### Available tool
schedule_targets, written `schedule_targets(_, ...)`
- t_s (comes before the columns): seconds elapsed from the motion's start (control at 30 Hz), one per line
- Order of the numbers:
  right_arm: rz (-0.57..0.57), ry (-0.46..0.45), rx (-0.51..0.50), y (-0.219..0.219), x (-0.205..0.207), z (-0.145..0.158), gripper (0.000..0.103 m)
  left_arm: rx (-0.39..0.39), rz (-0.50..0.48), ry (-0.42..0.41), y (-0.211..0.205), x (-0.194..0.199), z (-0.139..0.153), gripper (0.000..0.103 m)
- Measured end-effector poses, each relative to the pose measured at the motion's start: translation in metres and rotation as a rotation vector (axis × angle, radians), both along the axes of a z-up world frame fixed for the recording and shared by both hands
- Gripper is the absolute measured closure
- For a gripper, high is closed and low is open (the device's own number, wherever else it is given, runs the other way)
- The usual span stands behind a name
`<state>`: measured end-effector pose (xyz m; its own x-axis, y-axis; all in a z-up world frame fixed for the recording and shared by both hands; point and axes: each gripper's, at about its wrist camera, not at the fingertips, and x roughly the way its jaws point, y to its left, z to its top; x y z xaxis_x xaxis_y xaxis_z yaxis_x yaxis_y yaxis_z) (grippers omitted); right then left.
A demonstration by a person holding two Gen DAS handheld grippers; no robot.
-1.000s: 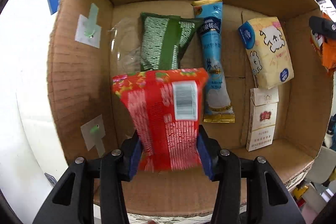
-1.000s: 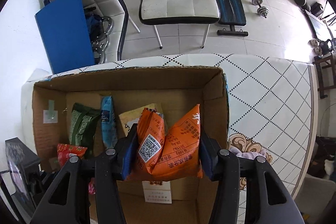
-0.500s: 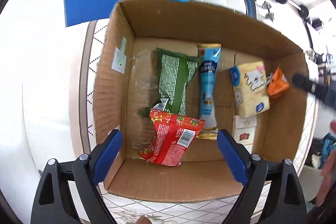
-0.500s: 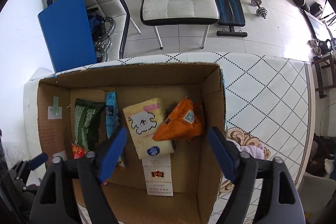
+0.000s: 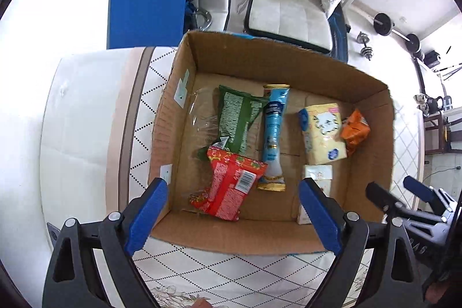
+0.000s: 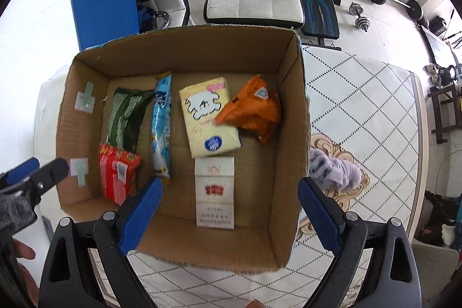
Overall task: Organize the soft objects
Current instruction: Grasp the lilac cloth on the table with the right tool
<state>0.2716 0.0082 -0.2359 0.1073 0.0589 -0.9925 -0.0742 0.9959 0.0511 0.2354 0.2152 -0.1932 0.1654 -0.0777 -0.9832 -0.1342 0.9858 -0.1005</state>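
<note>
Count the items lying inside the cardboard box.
6, none stacked deep enough to hide more: green packet and red packet at left, blue sachet, yellow tissue pack, white-and-red carton below it, orange packet at right.

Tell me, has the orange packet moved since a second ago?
Yes. The orange packet left the right gripper and now lies on the box floor, against the tissue pack.

Corrugated card, crinkled film and matt plastic under my cameras.
I see a rough brown cardboard box (image 6: 291, 117), glossy foil-like red packet (image 5: 231, 186) and orange packet (image 6: 251, 114), a smooth paper-look carton (image 6: 215, 192), fuzzy lilac cloth (image 6: 337, 169), and matt blue pads (image 5: 147, 212) on my left tool (image 5: 231, 217).
</note>
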Motion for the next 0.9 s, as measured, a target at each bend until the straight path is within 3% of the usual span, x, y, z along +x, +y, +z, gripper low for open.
schedule_targets(0.3,0.018,-0.086,0.017,-0.001,-0.045,0.048,0.006,0.037,-0.006,-0.102,-0.014,-0.043,0.044,0.01)
schedule_targets(0.63,0.02,-0.103,0.089,-0.01,-0.077,0.075,0.006,0.05,-0.019,-0.123,-0.027,-0.077,0.06,0.01)
schedule_targets(0.77,-0.043,-0.064,0.178,-0.033,-0.078,0.072,0.006,0.029,-0.016,-0.116,-0.033,-0.075,0.059,0.01)
schedule_targets(0.9,-0.197,-0.042,0.201,-0.092,-0.065,0.057,0.006,0.047,-0.014,-0.099,-0.046,-0.061,0.045,0.01)
